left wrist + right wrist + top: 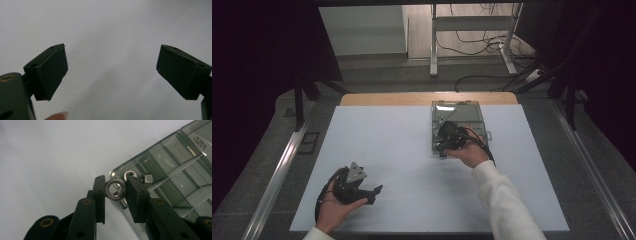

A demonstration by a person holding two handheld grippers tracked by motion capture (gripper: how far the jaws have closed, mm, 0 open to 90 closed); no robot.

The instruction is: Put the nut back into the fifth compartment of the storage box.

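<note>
**High view: nut pinched at the box corner**

On the left, my left claw (pixel 374 191) rests low over the white table (pixel 392 150), jaws spread wide with nothing between them, parked clear of the work. To the right, my right claw (pixel 115 192) is clamped across the flats of a steel hex nut (pixel 115 190), just at the near corner of the clear compartment box (pixel 472 119). A washer (pixel 130 173) and a smaller nut (pixel 148 179) lie in that corner compartment.

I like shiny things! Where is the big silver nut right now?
In the right gripper view, the big silver nut sits pinched in the right tool, at the near corner of the clear box, beside a smaller nut.
</note>
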